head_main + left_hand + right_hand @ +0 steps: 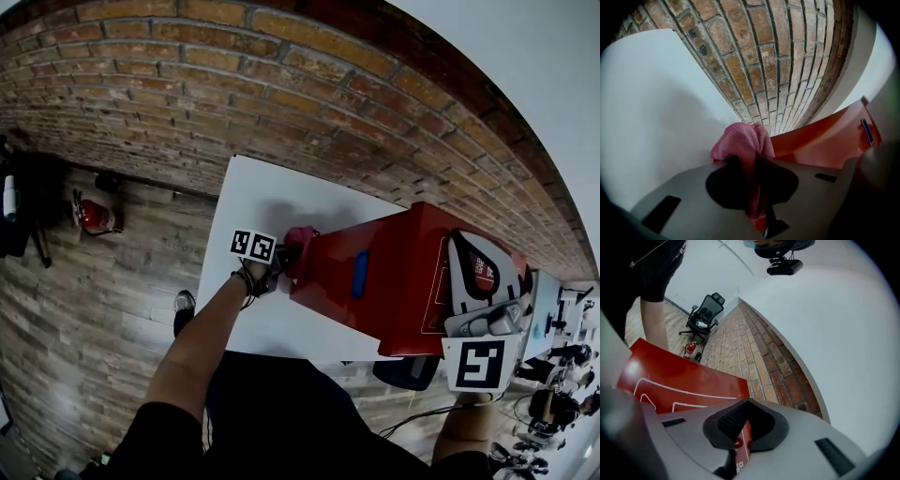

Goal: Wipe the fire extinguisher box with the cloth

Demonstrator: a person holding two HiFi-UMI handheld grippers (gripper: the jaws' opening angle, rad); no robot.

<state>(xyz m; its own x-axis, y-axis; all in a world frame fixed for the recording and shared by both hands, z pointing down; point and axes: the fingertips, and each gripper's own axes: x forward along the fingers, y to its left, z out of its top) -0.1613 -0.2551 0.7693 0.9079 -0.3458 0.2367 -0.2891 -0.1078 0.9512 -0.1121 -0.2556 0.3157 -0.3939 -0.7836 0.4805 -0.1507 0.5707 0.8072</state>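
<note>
Pink cloth (743, 143) sat clamped in the left gripper (751, 178) against the fire extinguisher box (394, 272); the right gripper (743, 427) gripped its edge.

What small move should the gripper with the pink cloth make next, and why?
Probably a short stroke of the pink cloth along the end of the red fire extinguisher box. The left gripper clamps the cloth right at that end, while the right gripper pinches the box's far edge, seemingly steadying it.

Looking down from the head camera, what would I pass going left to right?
A small fire extinguisher → pink cloth → blue handle on the red box → right gripper.
</note>
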